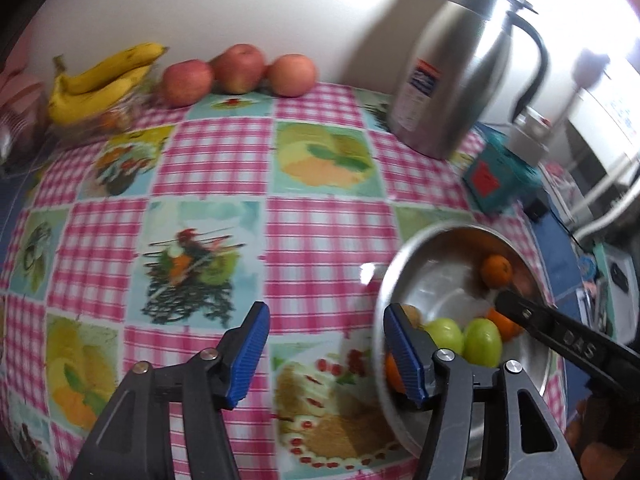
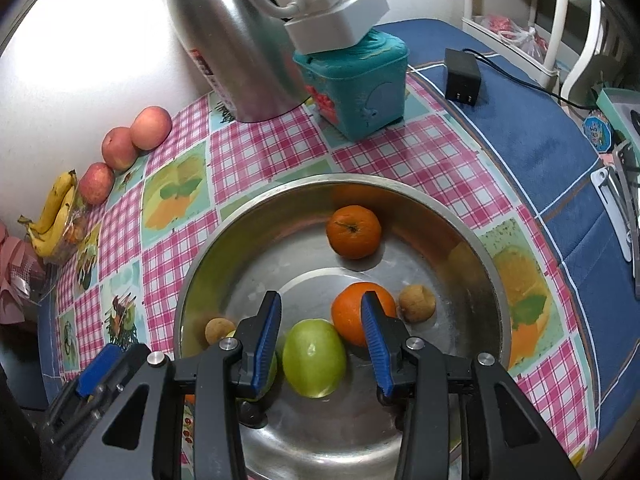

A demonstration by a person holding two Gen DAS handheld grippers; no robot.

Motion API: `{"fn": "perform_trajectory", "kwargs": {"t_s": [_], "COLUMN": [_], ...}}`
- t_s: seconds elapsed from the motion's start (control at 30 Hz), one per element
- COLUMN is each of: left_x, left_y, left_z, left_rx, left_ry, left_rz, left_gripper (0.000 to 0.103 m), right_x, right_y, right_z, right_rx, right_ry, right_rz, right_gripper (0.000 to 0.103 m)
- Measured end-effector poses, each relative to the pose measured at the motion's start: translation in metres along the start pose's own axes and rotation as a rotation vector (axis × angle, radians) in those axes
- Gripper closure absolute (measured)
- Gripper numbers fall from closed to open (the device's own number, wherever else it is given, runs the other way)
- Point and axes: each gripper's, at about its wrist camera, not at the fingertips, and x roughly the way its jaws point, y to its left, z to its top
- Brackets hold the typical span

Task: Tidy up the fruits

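A steel bowl (image 2: pixel 476 248) holds two oranges (image 2: pixel 353 232), green fruits (image 2: pixel 314 358) and two small brown fruits (image 2: pixel 417 303). My right gripper (image 2: pixel 320 344) hangs open over one green fruit, which lies between the blue pads without touching them. In the left wrist view my left gripper (image 1: pixel 330 354) stands open over the tablecloth at the bowl's (image 1: pixel 404 256) left rim, with nothing between its pads. Three apples (image 1: pixel 239 67) and a bunch of bananas (image 1: pixel 100 80) lie along the back wall.
A tall steel jug (image 1: pixel 452 80) stands at the back, next to a teal box (image 2: pixel 356 84) with a white power strip (image 2: pixel 336 12) on top. A black adapter (image 2: pixel 462 76) with its cable lies on the blue cloth to the right.
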Motion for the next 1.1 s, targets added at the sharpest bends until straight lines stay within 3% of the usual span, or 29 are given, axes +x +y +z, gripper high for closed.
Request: {"fn": "perform_trajectory", "kwargs": {"t_s": [0.23,0.47,0.53,0.7,0.8,1.1], "left_x": [0.000,-0.005,-0.007,-0.009,-0.008,-0.017], "left_y": [0.032,0.052,0.055,0.065,0.068,0.074], "left_z": [0.003,0.005,0.005,0.006,0.006,0.005], "left_rx": [-0.092,-0.104,-0.105,-0.110,-0.106,-0.078], "left_ry": [0.002,-0.023,-0.033,-0.043,-0.043,-0.114], "left_rz": [0.088,0.187,0.205,0.248,0.269,0.354], "left_gripper": [0.022,0.000,0.000,0.000,0.000,0.000], "right_x": [-0.002,-0.006,-0.006,-0.006,-0.006,-0.005], "right_y": [0.022,0.050,0.058,0.069,0.072,0.081], "right_z": [-0.005,-0.013,-0.015,-0.019,-0.020,-0.029], "right_rx": [-0.061,-0.149,-0.172,-0.216,-0.231,-0.281], "right_ry": [0.007,0.002,0.000,-0.007,-0.013,-0.028], "right_rz": [0.018,0.016,0.013,-0.006,-0.008,-0.014], "right_gripper": [0.061,0.060,0.046,0.041,0.019,0.017]}}
